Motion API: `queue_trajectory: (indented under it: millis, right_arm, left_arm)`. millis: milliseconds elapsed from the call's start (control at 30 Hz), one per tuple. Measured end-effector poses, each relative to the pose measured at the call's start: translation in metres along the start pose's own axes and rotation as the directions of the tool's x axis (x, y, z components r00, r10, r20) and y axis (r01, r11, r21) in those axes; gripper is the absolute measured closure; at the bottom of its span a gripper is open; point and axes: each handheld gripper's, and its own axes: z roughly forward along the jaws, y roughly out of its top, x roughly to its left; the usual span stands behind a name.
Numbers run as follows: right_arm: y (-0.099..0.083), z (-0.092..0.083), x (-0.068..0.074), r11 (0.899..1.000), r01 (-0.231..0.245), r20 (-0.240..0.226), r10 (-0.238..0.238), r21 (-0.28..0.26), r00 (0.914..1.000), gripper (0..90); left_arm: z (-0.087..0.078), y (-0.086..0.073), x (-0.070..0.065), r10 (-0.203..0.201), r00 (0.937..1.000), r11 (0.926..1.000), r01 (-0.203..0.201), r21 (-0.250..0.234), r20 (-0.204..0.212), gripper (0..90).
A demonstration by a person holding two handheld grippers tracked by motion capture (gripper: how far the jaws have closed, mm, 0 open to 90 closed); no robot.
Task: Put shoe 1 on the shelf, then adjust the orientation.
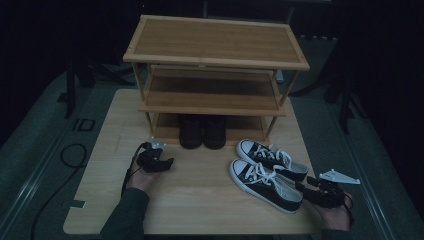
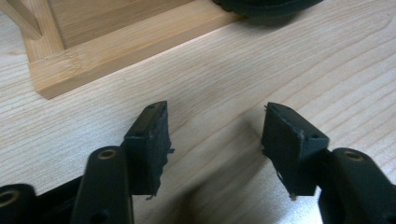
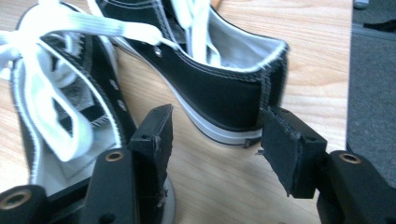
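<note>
A pair of black-and-white lace-up sneakers lies on the wooden table (image 1: pixel 200 200), right of centre: the near sneaker (image 1: pixel 265 182) and the far sneaker (image 1: pixel 272 159). My right gripper (image 1: pixel 302 187) is at the near sneaker's heel. In the right gripper view it (image 3: pixel 215 121) stands open, its left jaw beside the near sneaker's (image 3: pixel 56 116) heel opening, the far sneaker's (image 3: pixel 219 93) heel beyond the gap. No pad presses on either sneaker. My left gripper (image 1: pixel 169 162) is open over bare table (image 2: pixel 233 70), nothing between its jaws (image 2: pixel 215 116).
A three-tier bamboo shoe rack (image 1: pixel 215 60) stands at the table's back. Two black shoes (image 1: pixel 202 131) sit on its bottom shelf (image 2: pixel 116 44), just ahead of my left gripper. A black cable (image 1: pixel 70 160) lies on the grey floor at the left.
</note>
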Motion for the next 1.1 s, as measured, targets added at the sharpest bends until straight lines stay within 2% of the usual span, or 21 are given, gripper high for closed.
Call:
queue_trajectory:
  millis: [133,400,567,867,1000,1100]
  right_arm:
    - [0.004,-0.001,0.004,1.000,0.012,-0.012,-0.012,-0.007,0.9999,40.9]
    - [0.015,-0.004,0.016,0.997,0.079,-0.038,-0.080,-0.008,0.9961,41.0]
    - [0.020,-0.002,0.024,0.989,0.145,-0.092,-0.144,0.011,0.9854,47.9]
    - [0.027,0.003,0.036,0.975,0.215,-0.140,-0.206,0.052,0.9684,54.9]
    - [0.029,0.007,0.038,0.970,0.231,-0.145,-0.219,0.073,0.9650,57.5]
    - [0.032,0.014,0.042,0.961,0.260,-0.154,-0.244,0.094,0.9576,62.3]
  left_arm:
    - [0.001,-0.001,0.001,0.002,1.0000,1.0000,-0.002,-0.008,0.002,39.9]
    - [0.003,-0.002,0.000,-0.002,1.0000,0.9994,0.002,-0.034,-0.002,36.2]
    - [0.004,-0.004,0.000,-0.003,1.0000,0.9988,0.002,-0.050,-0.003,35.3]
    - [0.005,-0.007,-0.001,-0.012,0.9999,0.9965,0.011,-0.083,-0.009,34.5]
    - [0.005,-0.008,-0.001,-0.013,0.9999,0.9959,0.012,-0.089,-0.010,34.5]
    - [0.005,-0.009,-0.001,-0.014,0.9998,0.9952,0.013,-0.097,-0.012,34.5]
